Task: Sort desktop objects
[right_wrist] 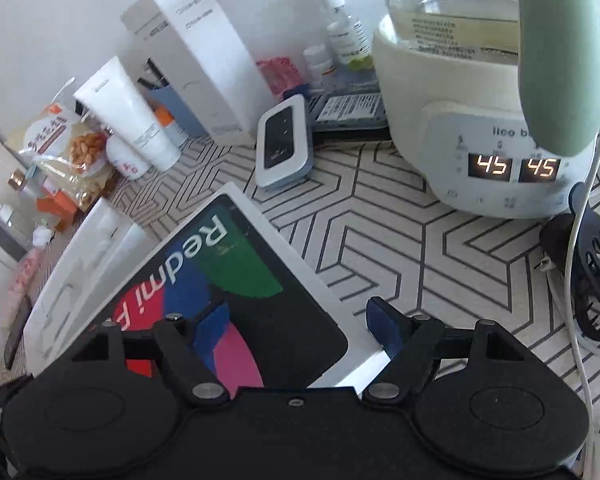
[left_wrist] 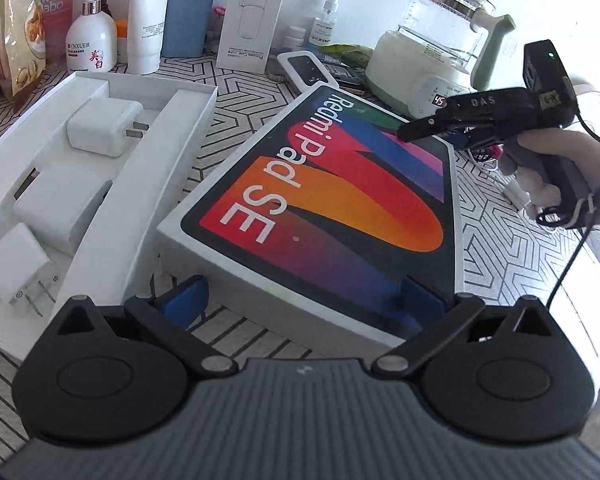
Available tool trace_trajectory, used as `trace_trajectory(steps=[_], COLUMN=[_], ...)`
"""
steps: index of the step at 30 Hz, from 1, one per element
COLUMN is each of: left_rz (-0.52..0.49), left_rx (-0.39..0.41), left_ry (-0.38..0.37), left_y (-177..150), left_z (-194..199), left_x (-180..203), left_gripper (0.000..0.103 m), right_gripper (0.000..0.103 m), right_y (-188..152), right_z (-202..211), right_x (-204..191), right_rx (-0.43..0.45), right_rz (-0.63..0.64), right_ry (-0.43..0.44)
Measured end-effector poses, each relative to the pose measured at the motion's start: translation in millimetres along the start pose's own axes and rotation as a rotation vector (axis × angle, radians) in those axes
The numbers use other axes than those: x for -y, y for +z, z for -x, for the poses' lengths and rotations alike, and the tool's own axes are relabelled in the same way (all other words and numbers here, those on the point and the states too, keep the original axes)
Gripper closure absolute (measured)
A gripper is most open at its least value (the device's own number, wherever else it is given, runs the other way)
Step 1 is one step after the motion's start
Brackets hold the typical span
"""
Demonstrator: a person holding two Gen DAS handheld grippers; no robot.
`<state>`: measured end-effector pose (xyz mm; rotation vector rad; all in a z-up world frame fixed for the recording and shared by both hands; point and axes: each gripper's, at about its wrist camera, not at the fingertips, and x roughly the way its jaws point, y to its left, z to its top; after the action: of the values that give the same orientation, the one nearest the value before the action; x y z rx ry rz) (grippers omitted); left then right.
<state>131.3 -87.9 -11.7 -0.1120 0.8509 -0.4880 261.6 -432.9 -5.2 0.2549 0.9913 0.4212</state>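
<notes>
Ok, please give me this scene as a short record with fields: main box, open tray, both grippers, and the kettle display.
main box: Redmi Pad SE box, lying flat, lid on
open tray: white tray left of the box, holding three white chargers
left gripper: jaws open, straddling the box's near end
right gripper: jaws open over the box's far corner
kettle display: 45 and 45

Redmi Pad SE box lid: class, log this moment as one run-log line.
left gripper: open, straddling colourful Redmi Pad SE box lid | right gripper: open, at lid's far corner | white tray with chargers: uncovered beside lid
</notes>
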Motion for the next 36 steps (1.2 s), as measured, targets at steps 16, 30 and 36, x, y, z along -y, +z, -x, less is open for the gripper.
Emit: trace_trajectory(steps=[16,30,36], left_rz=[-0.014,0.091,0.063], left_rx=[-0.078,-0.136,-0.130], left_ry=[-0.042,-0.063,-0.074], left_y=[-13,-9,-12], left_z=[12,-3,-3], left_x=[5,3,15], left_gripper=[0.000,0.000,0.000], right_gripper=[0.023,0.017,0.026], right_y=[-107,-94,-94], right_z=[79,48,56], right_x=[-2,5,7], right_rx=[-0.087,-0.037,-0.002], right_rz=[-0.004,0.016,-0.049], right_ry=[0.043,0.190,0.116])
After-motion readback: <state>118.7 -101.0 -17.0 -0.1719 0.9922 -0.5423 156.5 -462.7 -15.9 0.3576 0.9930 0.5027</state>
